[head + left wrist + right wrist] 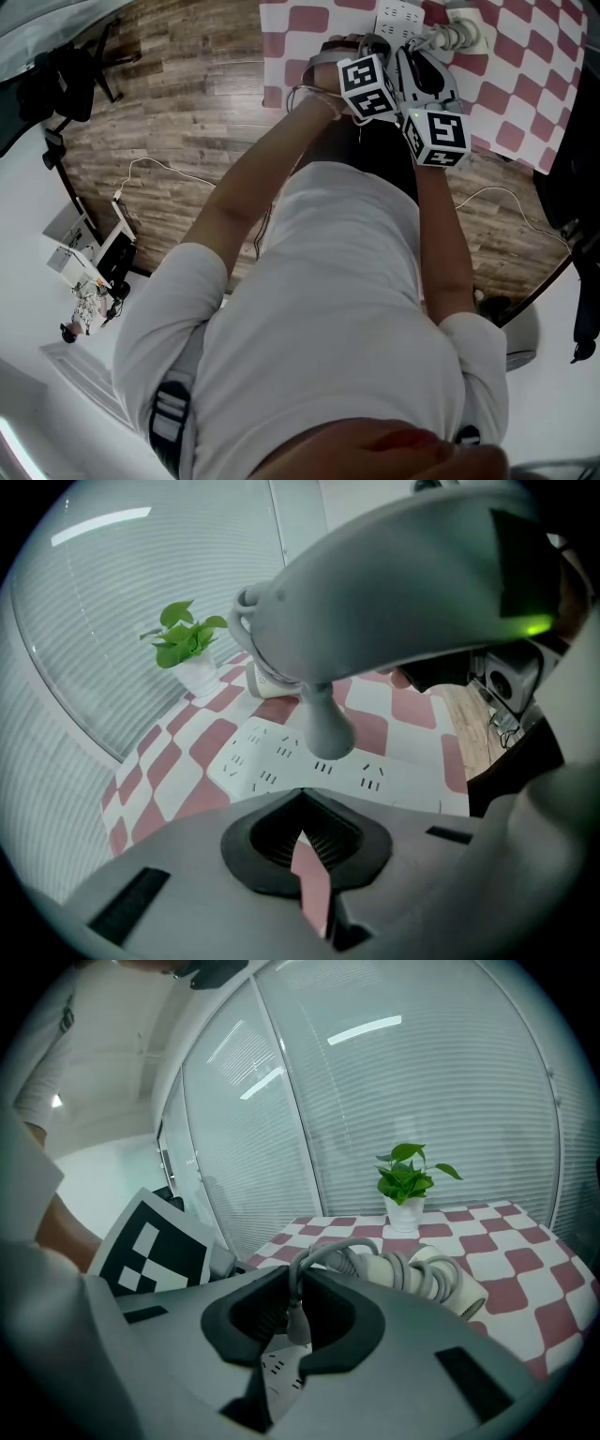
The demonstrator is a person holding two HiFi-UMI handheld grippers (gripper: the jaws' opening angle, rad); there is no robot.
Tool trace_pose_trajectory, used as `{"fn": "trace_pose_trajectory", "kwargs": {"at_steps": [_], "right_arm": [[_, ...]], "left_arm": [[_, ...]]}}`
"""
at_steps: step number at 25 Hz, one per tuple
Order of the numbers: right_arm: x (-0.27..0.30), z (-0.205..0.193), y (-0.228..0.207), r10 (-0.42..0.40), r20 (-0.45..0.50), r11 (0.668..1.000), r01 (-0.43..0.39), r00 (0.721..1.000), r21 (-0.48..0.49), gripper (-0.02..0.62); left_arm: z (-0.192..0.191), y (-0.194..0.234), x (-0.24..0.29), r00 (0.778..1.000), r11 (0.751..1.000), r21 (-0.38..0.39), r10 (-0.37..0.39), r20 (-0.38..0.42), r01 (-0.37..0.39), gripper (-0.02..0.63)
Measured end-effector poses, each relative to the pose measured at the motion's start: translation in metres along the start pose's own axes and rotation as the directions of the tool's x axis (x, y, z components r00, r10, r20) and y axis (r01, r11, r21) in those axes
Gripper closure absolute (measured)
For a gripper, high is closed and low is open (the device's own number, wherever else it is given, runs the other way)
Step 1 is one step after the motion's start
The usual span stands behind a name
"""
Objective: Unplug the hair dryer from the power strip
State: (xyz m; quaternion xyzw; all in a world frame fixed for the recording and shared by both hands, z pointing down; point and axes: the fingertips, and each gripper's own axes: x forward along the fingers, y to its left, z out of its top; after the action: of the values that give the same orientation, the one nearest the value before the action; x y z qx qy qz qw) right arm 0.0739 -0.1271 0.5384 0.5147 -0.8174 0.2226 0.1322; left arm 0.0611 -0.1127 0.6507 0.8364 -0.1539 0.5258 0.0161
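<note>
The white power strip (281, 761) lies on the pink-and-white checked cloth (169, 771); in the head view the power strip (397, 13) is at the top edge. My right gripper (292, 1326) is shut on the grey plug (296, 1321), whose cord loops back to the white hair dryer (441, 1279). In the left gripper view the plug (324, 728) hangs under the right gripper, above the strip's sockets. My left gripper (305, 855) points down at the strip's near edge, jaws shut to a thin slit with nothing between them. Contact with the strip is hidden.
A small potted plant (406, 1190) stands at the far side of the table, in front of a glass wall with blinds (450, 1101). The hair dryer (466, 31) lies right of the strip. Wooden floor (187, 122) lies below the table's edge.
</note>
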Motion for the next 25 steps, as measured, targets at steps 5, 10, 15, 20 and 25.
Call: {"fn": "trace_pose_trajectory", "kwargs": {"at_steps": [5, 10, 15, 20, 25], "right_arm": [[-0.006, -0.005, -0.001, 0.015, -0.021, 1.000, -0.015, 1.000, -0.024, 0.534], [-0.021, -0.015, -0.008, 0.017, -0.051, 0.999, -0.019, 0.999, -0.048, 0.534], [-0.039, -0.028, -0.021, -0.009, -0.078, 0.999, 0.005, 0.997, -0.052, 0.535], [-0.064, -0.042, -0.039, -0.058, -0.106, 0.998, 0.055, 0.993, -0.029, 0.535], [-0.095, -0.058, -0.068, -0.133, -0.135, 0.991, 0.133, 0.982, -0.009, 0.535]], "left_arm": [[0.001, 0.000, 0.000, 1.000, 1.000, -0.011, -0.004, 0.005, 0.004, 0.577], [0.001, 0.000, -0.002, 1.000, 1.000, -0.012, -0.011, 0.004, 0.012, 0.577], [0.002, 0.000, -0.001, 1.000, 1.000, -0.006, -0.018, -0.003, 0.018, 0.577], [0.001, 0.000, -0.002, 1.000, 1.000, -0.001, -0.017, -0.001, 0.017, 0.577], [0.001, -0.001, -0.001, 1.000, 1.000, 0.010, -0.020, -0.008, 0.020, 0.577]]}}
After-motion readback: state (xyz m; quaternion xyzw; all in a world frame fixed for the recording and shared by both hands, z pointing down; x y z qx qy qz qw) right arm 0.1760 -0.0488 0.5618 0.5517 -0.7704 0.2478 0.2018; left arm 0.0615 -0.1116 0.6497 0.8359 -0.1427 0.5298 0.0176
